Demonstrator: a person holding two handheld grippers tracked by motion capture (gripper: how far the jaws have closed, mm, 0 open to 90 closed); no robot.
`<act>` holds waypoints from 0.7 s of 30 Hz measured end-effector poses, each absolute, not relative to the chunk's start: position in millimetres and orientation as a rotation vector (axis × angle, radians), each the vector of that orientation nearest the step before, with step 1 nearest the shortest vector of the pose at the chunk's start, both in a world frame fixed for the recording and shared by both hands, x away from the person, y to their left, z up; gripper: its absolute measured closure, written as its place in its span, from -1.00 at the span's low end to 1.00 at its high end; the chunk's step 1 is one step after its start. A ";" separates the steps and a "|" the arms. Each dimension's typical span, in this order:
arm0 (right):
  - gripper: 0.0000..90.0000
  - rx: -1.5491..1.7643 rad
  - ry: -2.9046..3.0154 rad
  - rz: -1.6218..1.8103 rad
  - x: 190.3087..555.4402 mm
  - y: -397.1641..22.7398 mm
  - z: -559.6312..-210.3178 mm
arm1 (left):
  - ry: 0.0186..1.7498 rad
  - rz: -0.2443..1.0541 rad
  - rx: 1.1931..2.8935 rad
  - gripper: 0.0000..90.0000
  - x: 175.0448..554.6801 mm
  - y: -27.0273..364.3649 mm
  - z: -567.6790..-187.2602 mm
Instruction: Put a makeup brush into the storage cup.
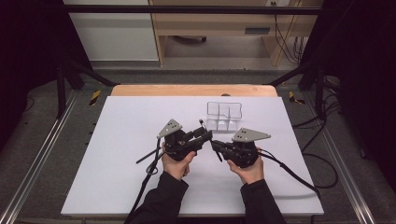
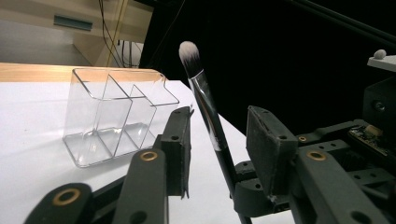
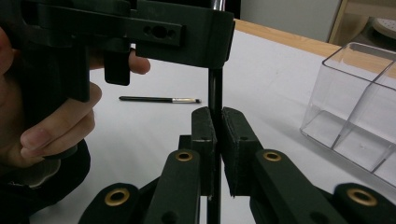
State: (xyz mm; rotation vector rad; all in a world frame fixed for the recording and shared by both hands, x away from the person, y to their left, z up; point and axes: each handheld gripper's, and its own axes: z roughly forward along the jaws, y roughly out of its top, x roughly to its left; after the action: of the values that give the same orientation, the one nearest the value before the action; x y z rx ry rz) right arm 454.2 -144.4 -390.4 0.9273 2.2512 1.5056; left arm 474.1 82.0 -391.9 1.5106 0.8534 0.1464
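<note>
High view. A white table surface [image 1: 126, 140] with a wooden far edge fills the middle of the frame, set on grey floor between black frame posts; pale wooden furniture and hanging cables occupy the upper centre and upper right. A clear divided organizer [image 1: 224, 115] stands right of centre near the far edge. Two hands enter from the bottom: the left gripper [image 1: 205, 135] and right gripper [image 1: 215, 145] meet just below the organizer. A second brush [image 1: 147, 156] lies on the surface at the left gripper's lower left.

Left gripper view. The left gripper [image 2: 229, 140] has its jaws spread apart; a makeup brush [image 2: 205, 100] rises between them, white bristle tip toward the upper centre, its handle clear of both pads. The organizer [image 2: 112, 116] stands at the left on the white surface; the right half is dark backdrop.

Right gripper view. The right gripper [image 3: 215, 149] is closed on the brush handle [image 3: 215, 93], which runs vertically up the centre. The left gripper's body and hand [image 3: 51, 126] occupy the upper left. The second brush [image 3: 159, 99] lies flat at centre left; the organizer [image 3: 355, 116] sits at the right.
</note>
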 end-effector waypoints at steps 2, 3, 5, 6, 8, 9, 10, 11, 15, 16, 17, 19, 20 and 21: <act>0.87 0.927 2.251 1.506 454.3 -144.2 -390.5 | 0.855 0.148 1.505 0.39 473.8 81.5 -392.0; 0.87 0.928 2.251 1.507 454.2 -144.1 -390.7 | 0.857 0.151 1.500 0.42 473.6 81.2 -392.2; 0.87 0.928 2.255 1.503 454.2 -143.8 -391.1 | 0.858 0.154 1.497 0.46 473.2 81.0 -392.1; 0.87 0.928 2.254 1.502 454.2 -143.8 -391.2 | 0.857 0.156 1.495 0.48 473.0 80.9 -392.1; 0.87 0.928 2.255 1.505 454.3 -143.8 -391.1 | 0.859 0.156 1.496 0.50 472.9 80.6 -392.3; 0.87 0.929 2.253 1.508 454.3 -143.9 -390.9 | 0.860 0.157 1.496 0.54 472.8 80.4 -392.5; 0.87 0.929 2.253 1.508 454.3 -143.9 -390.9 | 0.862 0.161 1.495 0.54 472.6 80.3 -392.7; 0.87 0.928 2.254 1.506 454.3 -144.0 -390.9 | 0.862 0.162 1.495 0.56 472.6 80.2 -392.8; 0.87 0.930 2.256 1.511 454.5 -144.0 -390.8 | 0.866 0.169 1.488 0.66 472.0 80.3 -393.2; 0.87 0.930 2.256 1.511 454.6 -143.9 -390.8 | 0.867 0.169 1.487 0.68 472.0 80.3 -393.2; 0.87 0.931 2.257 1.512 454.6 -143.9 -390.8 | 0.867 0.169 1.487 0.70 472.0 80.3 -393.2; 0.87 0.931 2.260 1.509 454.6 -143.9 -390.9 | 0.865 0.163 1.483 0.72 471.7 79.9 -393.4; 0.87 0.930 2.261 1.510 454.7 -143.9 -391.0 | 0.862 0.162 1.480 0.74 471.3 79.7 -393.4; 0.87 0.931 2.262 1.511 454.7 -143.7 -391.2 | 0.862 0.162 1.480 0.75 471.3 79.7 -393.4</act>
State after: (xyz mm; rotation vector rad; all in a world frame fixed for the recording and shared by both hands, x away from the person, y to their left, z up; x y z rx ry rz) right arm 454.7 -143.7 -391.2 0.9307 2.2620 1.5107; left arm 471.3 79.7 -393.4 1.4801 0.8623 0.1623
